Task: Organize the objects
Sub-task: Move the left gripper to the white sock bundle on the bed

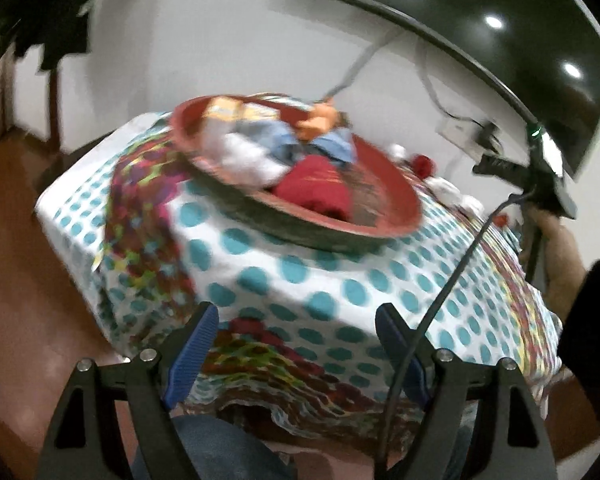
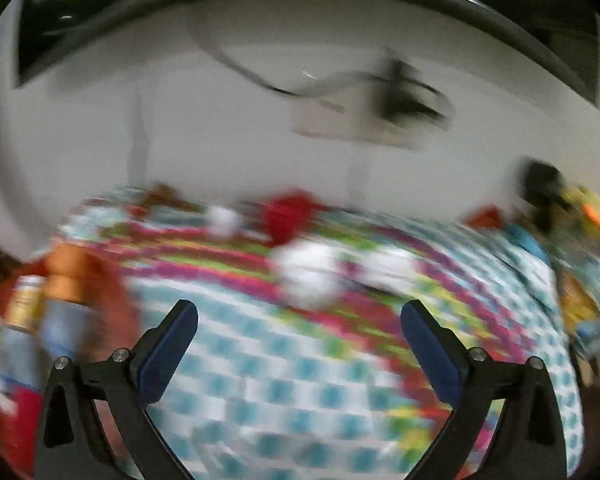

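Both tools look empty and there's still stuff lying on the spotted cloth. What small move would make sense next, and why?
Probably ease the right tool forward toward the white bundle just ahead of it. Its jaws stand wide with nothing between them, and that bundle lies loose on the tablecloth, while the red bowl already holds several things.

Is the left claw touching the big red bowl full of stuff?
Apart. The left wrist view shows the left claw open and empty, with a stretch of dotted tablecloth between its fingertips and the big red bowl.
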Tool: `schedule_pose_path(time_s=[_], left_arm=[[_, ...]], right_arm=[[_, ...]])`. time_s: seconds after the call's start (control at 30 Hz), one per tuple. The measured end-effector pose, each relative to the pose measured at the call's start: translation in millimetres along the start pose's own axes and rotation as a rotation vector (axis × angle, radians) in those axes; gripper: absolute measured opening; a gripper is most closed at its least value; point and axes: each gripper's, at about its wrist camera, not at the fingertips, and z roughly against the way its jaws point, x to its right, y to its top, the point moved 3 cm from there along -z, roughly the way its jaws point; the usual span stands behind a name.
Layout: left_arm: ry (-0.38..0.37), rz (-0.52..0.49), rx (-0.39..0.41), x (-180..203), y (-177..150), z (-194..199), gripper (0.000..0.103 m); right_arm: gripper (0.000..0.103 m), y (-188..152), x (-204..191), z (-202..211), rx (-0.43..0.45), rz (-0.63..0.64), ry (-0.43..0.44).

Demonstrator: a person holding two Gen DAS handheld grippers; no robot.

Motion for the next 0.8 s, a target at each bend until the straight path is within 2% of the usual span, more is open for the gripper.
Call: schedule_pose_path(time_s=[0.07, 0.1, 0.13, 0.17, 0.2, 0.23, 0.3, 0.37, 0.5, 0.57, 0.63, 0.7, 0.8], left_arm=[[-0.060, -0.089, -0.005, 20.1, -7.0, 1.7, 0.083], [-0.129, -0.142, -0.027, 31.8, -12.7, 2.3, 0.083], [-0.214, -0.183, -0.059, 44.3, -19.4, 4.2, 0.083], [-0.358, -0.208, -0.111, 57.9, -28.1, 6.9, 0.083], [-0.456, -0.226, -0.157, 68.9, -35.3, 8.5, 0.083], [-0.561, -0.286, -0.214, 86.0, -46.4, 11.4, 0.083], [-0.670, -0.383, -0.269, 106.2, -59.0, 17.3, 0.083], [-0.700, -0.421, -0.254, 118.2, -61.2, 24.6, 0.083], [-0.608, -0.309, -0.077, 124.4, -18.7, 29.2, 0.083], [-0.424, -0.320, 0.024, 136.5, 12.9, 15.1, 0.083], [-0.287, -0.378, 0.052, 153.9, 34.1, -8.1, 0.083], [-0.204, -0.413, 0.044, 172.5, 54.8, -40.6, 0.083], [-0.166, -0.381, 0.030, 198.1, 84.1, -88.6, 0.083]], right_arm=[[0.101, -7.6, 38.5, -9.8, -0.013, -0.039, -0.050], [0.101, -9.7, 56.7, -15.7, -0.025, -0.058, -0.078], [0.101, -12.6, 76.1, -22.3, -0.046, -0.082, -0.098], [0.101, -14.2, 98.5, -30.0, -0.070, -0.114, -0.111], [0.101, -15.1, 114.1, -33.7, -0.080, -0.137, -0.117], [0.101, -17.4, 131.4, -36.7, -0.083, -0.164, -0.115], [0.101, -19.1, 163.7, -42.3, -0.084, -0.214, -0.108], [0.101, -20.7, 180.8, -45.2, -0.079, -0.231, -0.106], [0.102, -26.5, 199.1, -50.7, -0.059, -0.246, -0.083], [0.102, -35.6, 205.6, -54.7, -0.049, -0.279, -0.051], [0.102, -40.6, 214.5, -58.8, -0.059, -0.344, -0.008], [0.102, -44.1, 225.5, -54.7, -0.021, -0.416, 0.060], [0.103, -47.0, 232.9, -48.6, 0.016, -0.469, 0.097]])
